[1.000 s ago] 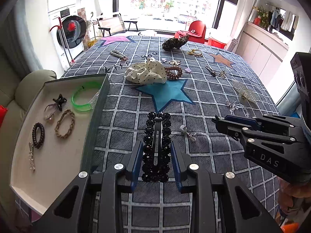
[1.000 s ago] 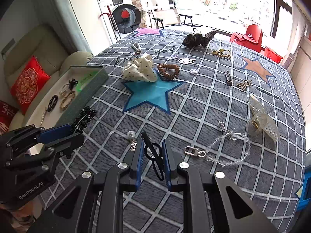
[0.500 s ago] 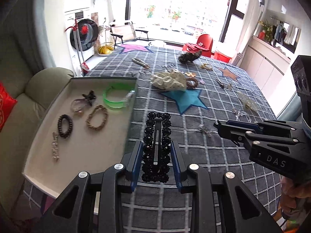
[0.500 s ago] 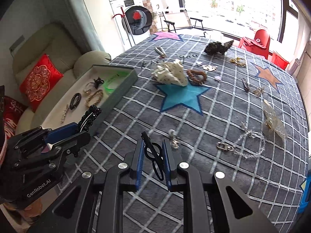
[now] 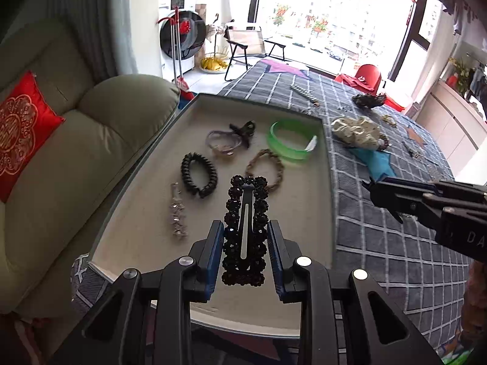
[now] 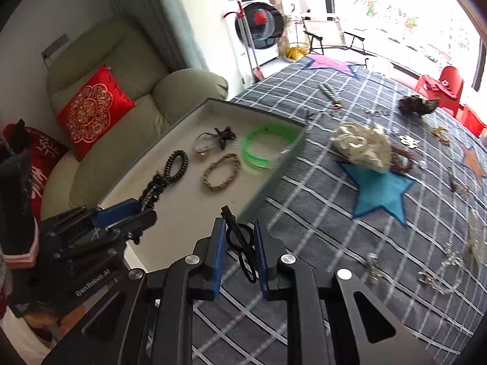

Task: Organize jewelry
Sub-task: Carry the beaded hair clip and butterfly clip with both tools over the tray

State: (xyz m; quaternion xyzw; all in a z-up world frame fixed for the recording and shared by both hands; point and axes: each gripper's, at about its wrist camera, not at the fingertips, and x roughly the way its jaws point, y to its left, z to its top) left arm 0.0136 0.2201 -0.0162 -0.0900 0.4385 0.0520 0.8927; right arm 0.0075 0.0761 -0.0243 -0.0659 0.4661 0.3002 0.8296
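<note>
Left gripper (image 5: 245, 240) clamps the beaded clip (image 5: 245, 231) over the tray (image 5: 327, 200), right gripper (image 6: 240, 243) pinches a black clip (image 6: 242, 245); letting go crooked could bury the 5 pieces inside.

Daylight from far windows (image 5: 334, 15), blown out. Fisheye bends edges; corners dark. Right view slightly motion-blurred.

Olive sofa (image 5: 61, 158), sunlit window (image 5: 334, 15)
</note>
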